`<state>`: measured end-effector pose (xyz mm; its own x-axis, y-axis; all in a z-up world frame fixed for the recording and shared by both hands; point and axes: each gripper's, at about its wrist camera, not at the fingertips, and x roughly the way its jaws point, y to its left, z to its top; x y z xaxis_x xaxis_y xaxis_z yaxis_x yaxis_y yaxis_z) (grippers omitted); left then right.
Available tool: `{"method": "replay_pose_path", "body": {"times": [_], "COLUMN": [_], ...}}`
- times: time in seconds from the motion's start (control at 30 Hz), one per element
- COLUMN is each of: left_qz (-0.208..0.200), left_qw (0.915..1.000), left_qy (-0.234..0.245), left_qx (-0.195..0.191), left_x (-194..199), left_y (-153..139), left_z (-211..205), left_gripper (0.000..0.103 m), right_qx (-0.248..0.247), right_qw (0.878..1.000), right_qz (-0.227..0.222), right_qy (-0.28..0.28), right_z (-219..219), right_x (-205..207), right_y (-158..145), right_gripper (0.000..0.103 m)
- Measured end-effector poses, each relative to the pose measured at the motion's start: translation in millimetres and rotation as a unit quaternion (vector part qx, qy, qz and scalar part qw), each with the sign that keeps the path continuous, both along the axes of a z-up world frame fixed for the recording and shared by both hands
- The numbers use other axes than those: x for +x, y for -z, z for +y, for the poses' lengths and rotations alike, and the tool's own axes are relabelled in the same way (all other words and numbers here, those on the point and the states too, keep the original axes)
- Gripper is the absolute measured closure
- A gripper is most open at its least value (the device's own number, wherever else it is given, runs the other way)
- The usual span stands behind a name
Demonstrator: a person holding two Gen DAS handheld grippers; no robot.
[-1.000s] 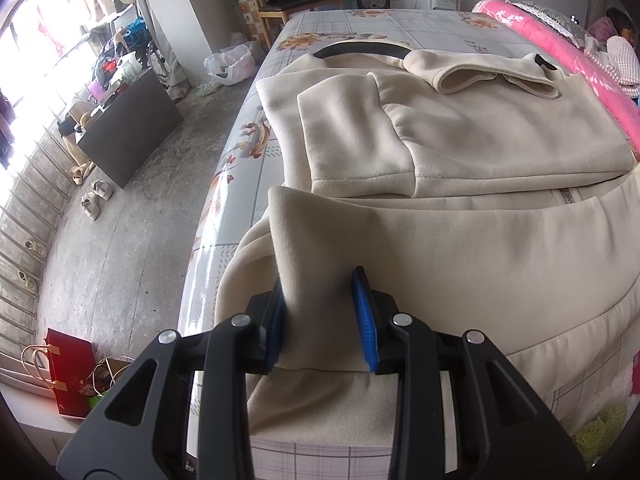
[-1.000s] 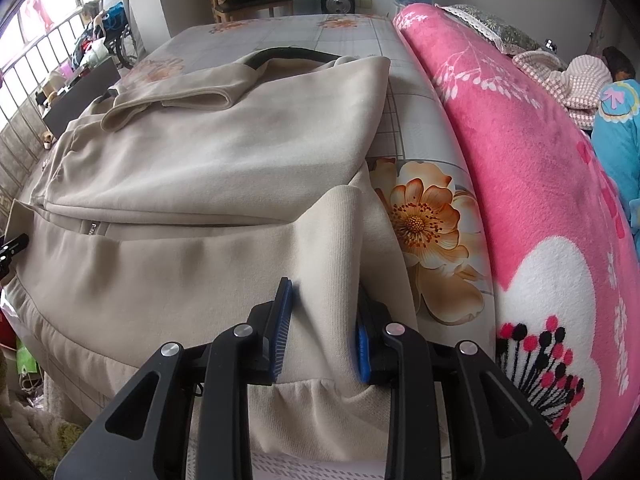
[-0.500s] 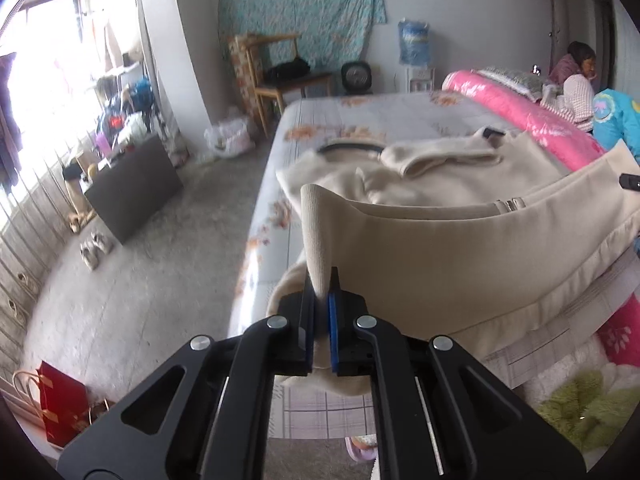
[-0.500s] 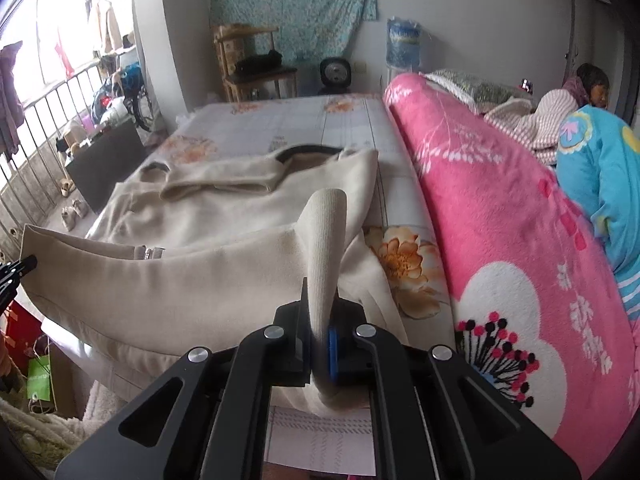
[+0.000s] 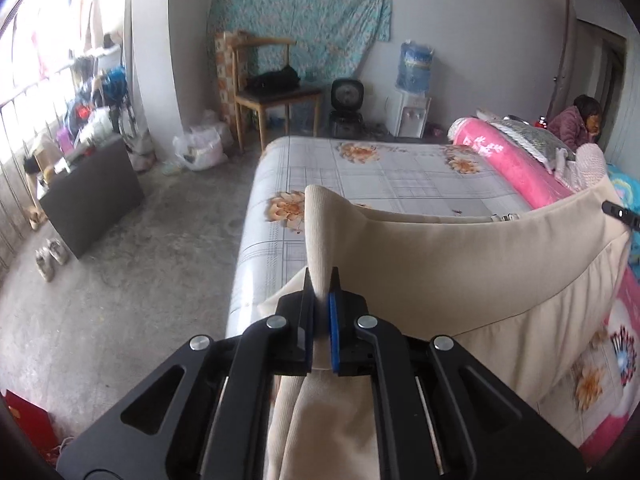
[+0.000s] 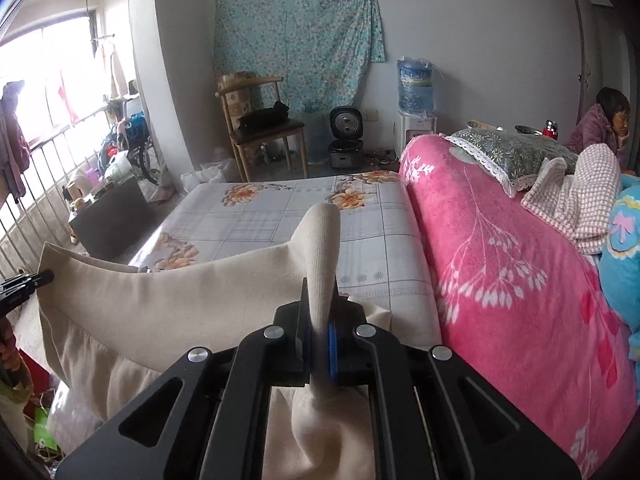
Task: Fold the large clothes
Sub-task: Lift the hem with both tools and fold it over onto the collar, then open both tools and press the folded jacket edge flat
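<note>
A large beige coat [image 5: 460,272] hangs stretched in the air above the floral bed [image 5: 380,172], held up by its ribbed hem. My left gripper [image 5: 321,276] pinches the hem's left corner; its jaws are opening very slightly, but the pads still press the fabric. My right gripper [image 6: 320,292] is shut on the hem's other corner, which stands up between its pads. The coat [image 6: 180,300] spans between both grippers, and its lower part droops out of sight. Each wrist view shows the other gripper's tip: the right gripper [image 5: 620,212] and the left gripper [image 6: 24,284].
A rolled pink blanket [image 6: 500,260] with pillows lies along the bed's [image 6: 260,216] right side, and a person [image 6: 604,120] sits beyond it. Left of the bed are bare concrete floor, a dark cabinet [image 5: 92,200], shoes [image 5: 50,256] and a red bag [image 5: 24,420]. A wooden chair [image 5: 276,92] stands past the bed's far end.
Both grippers closed on the coat's hem and lifted it off the bed. The coat now hangs stretched between them, and the views have tilted up towards the far wall.
</note>
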<state>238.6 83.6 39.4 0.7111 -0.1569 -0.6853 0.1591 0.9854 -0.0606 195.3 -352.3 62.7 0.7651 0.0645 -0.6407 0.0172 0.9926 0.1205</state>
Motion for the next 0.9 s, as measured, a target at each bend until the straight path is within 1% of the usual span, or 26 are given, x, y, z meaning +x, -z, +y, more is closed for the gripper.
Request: {"method": "replay_pose_path", "body": {"times": [0.03, 0.07, 0.1, 0.13, 0.17, 0.2, 0.27, 0.3, 0.33, 0.4, 0.43, 0.47, 0.5, 0.53, 0.57, 0.63, 0.67, 0.73, 0.77, 0.83, 0.87, 0.9], "left_qz": [0.019, 0.035, 0.055, 0.075, 0.087, 0.093, 0.082, 0.076, 0.077, 0.093, 0.110, 0.126, 0.142, 0.159, 0.153, 0.143, 0.132, 0.107, 0.103, 0.114, 0.126, 0.141], "left_qw": [0.9998, 0.9993, 0.9978, 0.9950, 0.9931, 0.9932, 0.9962, 0.9967, 0.9962, 0.9933, 0.9910, 0.9898, 0.9888, 0.9867, 0.9868, 0.9886, 0.9900, 0.9914, 0.9910, 0.9889, 0.9883, 0.9880], "left_qy": [0.000, -0.003, -0.014, -0.029, -0.041, -0.044, -0.031, -0.020, 0.002, 0.032, 0.041, 0.036, 0.023, 0.012, 0.008, -0.007, -0.005, 0.021, 0.033, 0.047, 0.044, 0.033], "left_qx": [0.002, 0.015, 0.035, 0.059, 0.066, 0.053, 0.000, -0.019, -0.040, -0.061, -0.064, -0.056, -0.041, -0.034, -0.054, -0.047, -0.050, -0.072, -0.079, -0.084, -0.073, -0.055], "left_x": [20.6, 36.0, 49.8, 60.8, 62.5, 59.6, 42.0, 32.5, 22.1, 7.6, 4.0, 3.5, 6.5, 8.4, 5.8, -2.3, -10.8, -34.4, -42.2, -56.5, -62.0, -64.6], "left_y": [13.4, 27.3, 42.4, 58.0, 68.4, 71.9, 66.6, 63.1, 61.3, 66.9, 77.2, 89.8, 102.0, 114.7, 115.3, 104.6, 95.1, 77.5, 71.2, 76.7, 86.3, 98.7], "left_z": [-1.5, -3.8, -5.5, -5.9, -3.3, 0.1, 6.9, 6.8, 4.5, -3.9, -7.6, -9.4, -9.1, -5.0, 2.1, 6.2, 7.9, 9.3, 9.0, 4.8, 3.0, 2.5], "left_gripper": [0.094, 0.088, 0.074, 0.069, 0.068, 0.068, 0.067, 0.065, 0.064, 0.060, 0.059, 0.059, 0.055, 0.054, 0.054, 0.058, 0.058, 0.056, 0.056, 0.056, 0.056, 0.056], "right_qx": [0.006, -0.006, -0.029, -0.049, -0.052, -0.044, -0.041, -0.036, -0.026, -0.015, -0.018, -0.026, -0.030, -0.025, -0.013, -0.015, -0.020, -0.020, -0.023, -0.046, -0.065, -0.071], "right_qw": [1.000, 0.999, 0.998, 0.996, 0.996, 0.997, 0.997, 0.997, 0.995, 0.991, 0.990, 0.988, 0.986, 0.985, 0.985, 0.988, 0.990, 0.992, 0.991, 0.986, 0.983, 0.981], "right_qz": [0.013, 0.033, 0.050, 0.060, 0.062, 0.059, 0.058, 0.065, 0.076, 0.102, 0.115, 0.131, 0.155, 0.169, 0.172, 0.154, 0.142, 0.115, 0.113, 0.124, 0.145, 0.158], "right_qy": [0.006, 0.018, 0.031, 0.041, 0.039, 0.027, 0.001, -0.024, -0.051, -0.082, -0.084, -0.076, -0.055, -0.039, -0.023, -0.005, -0.009, -0.052, -0.071, -0.100, -0.096, -0.090], "right_z": [-2.0, -3.6, -2.5, -0.7, 0.7, 3.3, 11.0, 17.8, 23.9, 30.6, 30.9, 27.1, 16.7, 5.9, -5.0, -11.1, -9.4, 3.1, 9.6, 21.7, 22.9, 19.6], "right_x": [15.1, 31.2, 39.0, 42.5, 41.1, 35.6, 22.3, 15.6, 10.5, 5.3, 4.8, 7.2, 11.5, 12.7, 9.0, -9.7, -21.6, -55.2, -67.9, -91.1, -97.5, -101.4], "right_y": [12.0, 27.4, 38.5, 47.4, 52.5, 54.5, 56.6, 59.5, 64.4, 77.4, 86.2, 97.3, 111.2, 118.3, 117.5, 99.9, 91.0, 75.0, 74.3, 88.0, 103.8, 115.3], "right_gripper": [0.093, 0.082, 0.071, 0.070, 0.069, 0.069, 0.068, 0.068, 0.068, 0.068, 0.068, 0.068, 0.068, 0.068, 0.072, 0.073, 0.073, 0.071, 0.071, 0.071, 0.071, 0.071]}}
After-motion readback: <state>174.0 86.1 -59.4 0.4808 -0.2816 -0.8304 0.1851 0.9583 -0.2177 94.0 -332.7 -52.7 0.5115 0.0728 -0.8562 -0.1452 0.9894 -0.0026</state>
